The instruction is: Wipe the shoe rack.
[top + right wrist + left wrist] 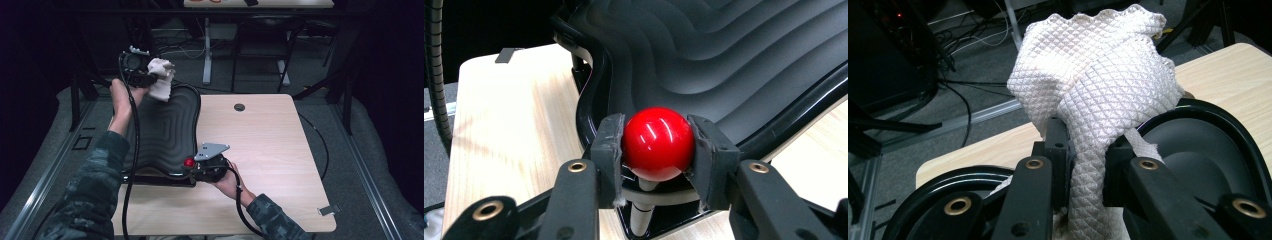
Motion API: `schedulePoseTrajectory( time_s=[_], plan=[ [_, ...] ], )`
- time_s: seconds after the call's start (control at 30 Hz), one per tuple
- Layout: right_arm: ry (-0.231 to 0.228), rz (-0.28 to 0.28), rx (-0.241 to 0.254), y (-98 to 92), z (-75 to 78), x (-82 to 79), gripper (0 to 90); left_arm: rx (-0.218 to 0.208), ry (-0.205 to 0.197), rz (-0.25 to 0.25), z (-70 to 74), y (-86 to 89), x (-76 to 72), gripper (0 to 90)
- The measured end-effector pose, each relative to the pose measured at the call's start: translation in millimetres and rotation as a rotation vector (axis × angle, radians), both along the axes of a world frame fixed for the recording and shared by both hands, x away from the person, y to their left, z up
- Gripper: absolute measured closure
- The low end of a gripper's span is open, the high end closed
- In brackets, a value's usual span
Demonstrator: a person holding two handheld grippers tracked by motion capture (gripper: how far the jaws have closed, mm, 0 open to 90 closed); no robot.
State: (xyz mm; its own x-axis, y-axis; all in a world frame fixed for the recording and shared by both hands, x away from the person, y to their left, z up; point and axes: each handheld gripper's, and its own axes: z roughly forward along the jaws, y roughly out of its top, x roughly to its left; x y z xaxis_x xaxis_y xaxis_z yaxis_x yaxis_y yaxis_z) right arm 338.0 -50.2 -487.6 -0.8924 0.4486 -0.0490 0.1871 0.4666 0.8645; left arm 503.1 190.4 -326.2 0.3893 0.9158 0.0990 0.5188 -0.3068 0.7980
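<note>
A black wavy-ribbed tray (165, 130) lies on the left half of the wooden table (270, 150). My left gripper (150, 76) is raised over the tray's far left corner and is shut on a white quilted cloth (161, 77), which bunches above the jaws in the left gripper view (1098, 90) and hangs down between them. My right gripper (197, 164) is at the tray's near right corner, shut on a glossy red ball knob (658, 143) that stands on a pale stem at the tray's rim (594, 100). That knob (189, 162) shows red in the high view too.
The table has a round cable hole (239, 107) near its far edge. A small metal clip (327, 210) lies at the near right corner. Beyond the table, desk legs and cables (207, 50) stand on the grey floor.
</note>
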Motion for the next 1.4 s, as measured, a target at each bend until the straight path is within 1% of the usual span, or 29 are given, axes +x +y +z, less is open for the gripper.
schedulePoseTrajectory(
  time_s=[0.03,0.1,0.13,0.17,0.23,0.3,0.4,0.5,0.6,0.7,0.73,0.77,0.87,0.9,1.0,1.07,1.1,1.17,1.23,1.3,1.37,1.4],
  plan=[
    [0.002,0.0,0.0,0.0,0.0,0.3,60.2,0.007,-0.001,0.007,0.4,0.2,-0.3,78.8],
    [0.004,0.003,0.002,-0.1,0.0,0.6,60.2,0.062,-0.008,0.039,1.3,0.2,-0.8,79.0],
    [0.006,0.002,0.001,-0.2,0.0,0.7,60.2,0.08,-0.002,0.047,1.3,1.4,-0.2,79.1],
    [0.004,0.003,0.002,-0.3,-0.1,1.0,60.1,0.075,0.004,0.056,0.3,4.3,0.8,79.1],
    [0.005,0.004,0.002,-0.3,-0.1,1.1,60.1,0.049,0.02,0.067,-1.5,12.0,2.5,79.1],
    [0.008,0.004,0.006,-0.2,-0.5,1.1,60.1,0.009,0.021,0.068,-2.1,18.0,2.2,79.1],
    [0.009,0.005,0.011,0.1,-0.7,1.1,60.1,-0.046,0.005,0.04,0.1,18.8,-1.8,78.9],
    [0.009,0.004,0.011,0.1,-0.9,1.2,60.0,-0.061,-0.008,-0.004,2.1,9.5,-5.1,78.6],
    [0.009,0.002,0.011,0.1,-0.9,1.0,60.0,-0.041,-0.002,-0.018,-0.4,0.4,-3.3,78.5],
    [0.009,-0.002,0.008,0.1,-0.8,0.8,60.0,-0.039,-0.004,-0.002,-2.5,0.0,-0.9,78.8],
    [0.009,-0.001,0.009,-0.1,-0.9,0.9,60.0,-0.031,-0.007,0.006,-2.4,0.3,-0.8,78.9],
    [0.009,0.0,0.011,0.1,-1.1,0.9,60.0,-0.02,-0.012,0.015,-1.9,-0.2,-1.1,78.9],
    [0.008,-0.004,0.011,0.1,-1.2,0.7,59.9,0.052,-0.023,0.051,0.6,-3.5,-2.3,79.1],
    [0.008,-0.005,0.01,0.2,-1.1,0.6,59.9,0.058,-0.025,0.057,0.7,-3.4,-2.3,79.1],
    [0.011,-0.012,0.012,0.5,-1.1,-0.1,59.8,0.029,-0.032,0.051,0.6,-2.8,-4.2,79.1],
    [0.015,-0.017,0.016,1.0,-0.9,-0.7,59.4,-0.017,-0.03,0.03,0.6,-4.9,-6.7,79.1],
    [0.017,-0.022,0.017,1.3,-0.8,-1.2,59.2,-0.025,-0.031,0.023,0.4,-6.2,-7.3,79.1],
    [0.014,-0.023,0.013,1.5,-0.4,-1.6,58.5,-0.057,-0.029,0.0,-0.8,-10.6,-8.5,79.0],
    [0.006,-0.036,0.004,1.9,0.3,-3.8,56.7,-0.061,-0.029,-0.019,-2.6,-16.4,-9.4,79.1],
    [0.004,-0.047,0.002,1.2,0.9,-5.9,56.7,-0.045,-0.032,-0.029,-6.0,-23.1,-10.3,79.1],
    [-0.002,-0.063,-0.006,-0.3,2.2,-7.6,57.6,-0.041,-0.024,-0.038,-12.1,-29.3,-10.2,79.1],
    [-0.002,-0.064,0.0,-0.7,2.3,-8.0,58.6,-0.035,-0.016,-0.039,-15.1,-31.2,-9.4,79.1]
  ],
)
